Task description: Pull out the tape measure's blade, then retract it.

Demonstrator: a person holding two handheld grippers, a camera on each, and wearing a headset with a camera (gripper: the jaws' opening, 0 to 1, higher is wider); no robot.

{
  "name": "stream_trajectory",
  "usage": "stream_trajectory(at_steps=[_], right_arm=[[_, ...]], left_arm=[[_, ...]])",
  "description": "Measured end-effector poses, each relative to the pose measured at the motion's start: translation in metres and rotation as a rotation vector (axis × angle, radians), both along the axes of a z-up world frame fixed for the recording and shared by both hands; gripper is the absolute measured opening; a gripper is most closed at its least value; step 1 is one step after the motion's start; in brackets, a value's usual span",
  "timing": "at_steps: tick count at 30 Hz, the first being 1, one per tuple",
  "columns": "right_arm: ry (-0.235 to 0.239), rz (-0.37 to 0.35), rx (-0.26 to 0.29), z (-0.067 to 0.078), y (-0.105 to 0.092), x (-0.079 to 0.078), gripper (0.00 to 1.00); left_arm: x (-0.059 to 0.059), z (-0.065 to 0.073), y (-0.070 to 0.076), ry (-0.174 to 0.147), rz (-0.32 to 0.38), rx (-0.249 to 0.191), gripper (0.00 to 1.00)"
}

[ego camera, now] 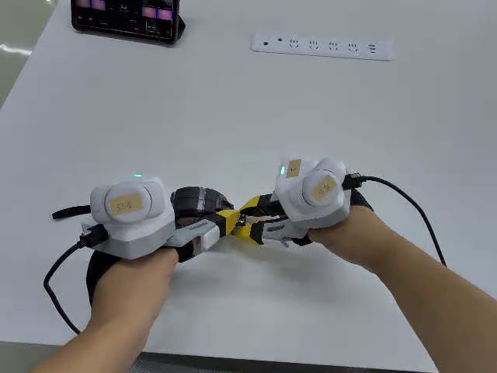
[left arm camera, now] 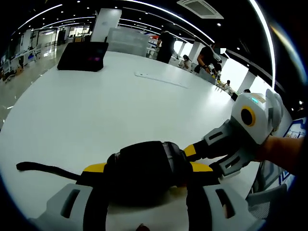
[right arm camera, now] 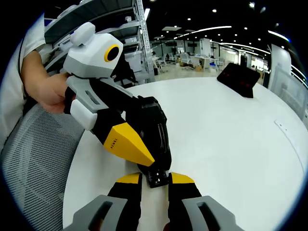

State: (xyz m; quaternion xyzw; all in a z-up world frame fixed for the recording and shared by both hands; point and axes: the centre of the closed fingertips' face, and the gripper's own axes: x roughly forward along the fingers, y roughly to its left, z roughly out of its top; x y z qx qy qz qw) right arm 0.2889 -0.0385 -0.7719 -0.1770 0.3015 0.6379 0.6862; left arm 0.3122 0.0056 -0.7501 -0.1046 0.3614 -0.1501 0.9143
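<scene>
Your left tongs (left arm camera: 147, 167) are clamped on the black body of the tape measure (ego camera: 199, 200), one yellow-tipped jaw on each side of the case. In the head view the tape measure lies on the white worktop (ego camera: 233, 109) at lower centre of the frame, between your two hands and slightly left of the middle. A black strap (left arm camera: 43, 169) trails from the case toward the left edge of the left gripper view and rests flat on the worktop.

Your right tongs (right arm camera: 156, 180) are pressed nearly together and pinch the small black end tab (right arm camera: 156, 176) at the mouth of the case. The tab sits just beside the case, and no length of blade can be made out between them. The tips of both tongs meet almost nose to nose at the centre of the head view.

Your left hand (ego camera: 136, 276) and right hand (ego camera: 353, 233) grip the handles low in the frame. A white power strip (ego camera: 321, 45) lies at upper right and a dark screen (ego camera: 128, 17) stands at upper left, both well apart from the tape measure.
</scene>
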Motion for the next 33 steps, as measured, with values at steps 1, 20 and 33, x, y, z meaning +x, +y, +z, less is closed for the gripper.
stream_trajectory(at_steps=[1,20,33], right_arm=[[0.001,-0.001,0.0,0.0,0.0,0.0,0.18],[0.003,-0.041,0.032,0.008,-0.004,-0.001,0.31],[-0.037,-0.123,0.055,0.026,-0.021,0.002,0.47]], left_arm=[[0.0,0.0,0.0,0.001,-0.001,0.0,0.62],[-0.006,0.003,0.004,-0.015,-0.046,0.041,0.61],[-0.004,0.02,0.011,-0.094,-0.115,0.102,0.69]])
